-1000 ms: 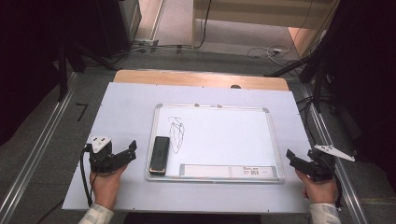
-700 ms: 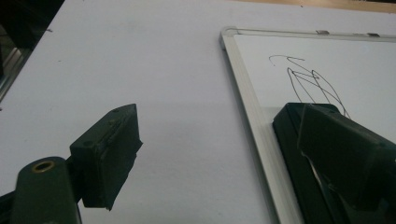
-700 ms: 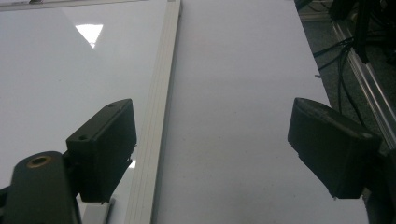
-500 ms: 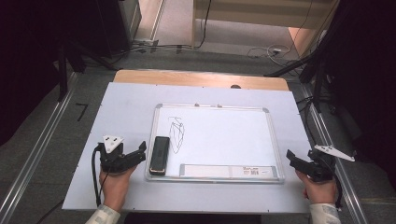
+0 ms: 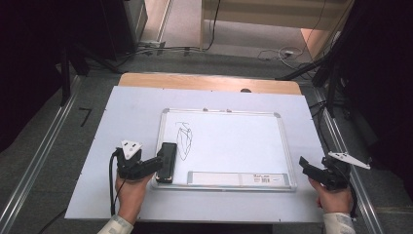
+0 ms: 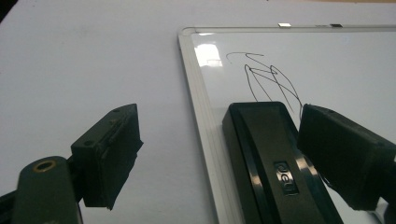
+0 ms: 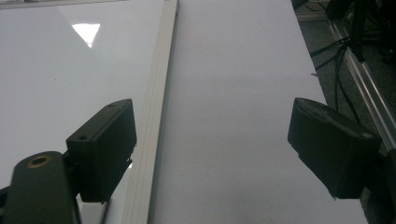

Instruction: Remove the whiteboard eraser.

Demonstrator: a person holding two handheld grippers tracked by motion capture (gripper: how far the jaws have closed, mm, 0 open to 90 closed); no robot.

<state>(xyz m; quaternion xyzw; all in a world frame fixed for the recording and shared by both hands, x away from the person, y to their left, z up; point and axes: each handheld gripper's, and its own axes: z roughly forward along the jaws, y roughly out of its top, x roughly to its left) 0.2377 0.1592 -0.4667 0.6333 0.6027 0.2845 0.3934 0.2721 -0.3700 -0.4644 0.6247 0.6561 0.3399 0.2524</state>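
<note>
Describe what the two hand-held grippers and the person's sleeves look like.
Both are black. The left hand-held gripper has two blocky jaws with flat pads, a brass-coloured eyelet at the jaw base, a pale three-cornered plate on top and a black cable looping down beside the hand. The right hand-held gripper is built the same, its plate longer and pointed. Light-coloured sleeve cuffs show at both wrists.

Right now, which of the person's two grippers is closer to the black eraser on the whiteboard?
The left. The left gripper has its open jaws around the black eraser, at the whiteboard's left edge. The right gripper sits open beyond the board's right edge, far from it.
</note>
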